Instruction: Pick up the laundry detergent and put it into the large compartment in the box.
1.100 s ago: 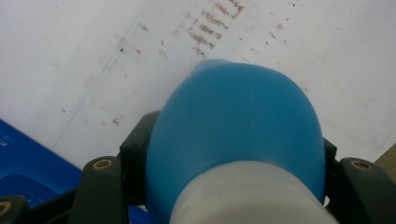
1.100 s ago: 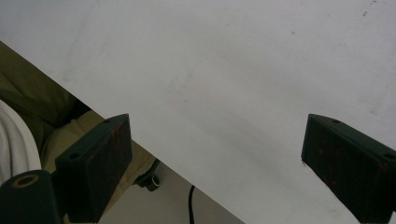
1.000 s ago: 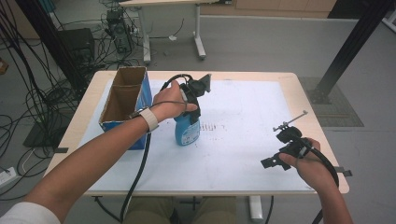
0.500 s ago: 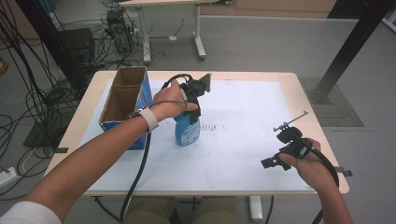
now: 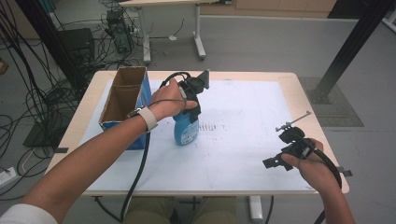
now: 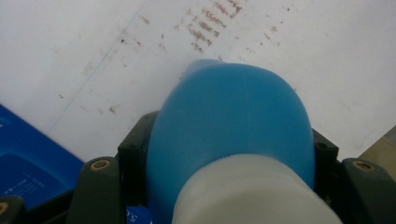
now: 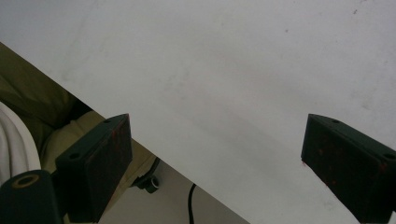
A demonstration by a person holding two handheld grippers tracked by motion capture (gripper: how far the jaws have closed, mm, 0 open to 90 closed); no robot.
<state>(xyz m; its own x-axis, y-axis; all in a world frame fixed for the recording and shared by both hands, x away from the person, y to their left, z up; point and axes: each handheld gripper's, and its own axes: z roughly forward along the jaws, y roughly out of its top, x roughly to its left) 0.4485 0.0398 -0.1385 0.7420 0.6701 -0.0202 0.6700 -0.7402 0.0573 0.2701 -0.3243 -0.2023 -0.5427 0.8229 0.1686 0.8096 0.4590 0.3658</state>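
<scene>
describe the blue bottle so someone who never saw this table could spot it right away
Start at the white sheet covering the table, then find the open cardboard box at its left edge. Just right of the box stands the blue bottle, upright, gripped near its top by the left tool; it is the sheet's one blue plastic container, with a pale cap.

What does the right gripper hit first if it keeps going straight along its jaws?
Most likely the white sheet on the table: the right gripper, jaws open with nothing between them, looks down onto bare sheet near the table's front edge. Depth is unclear, but nothing else lies in that line.
</scene>
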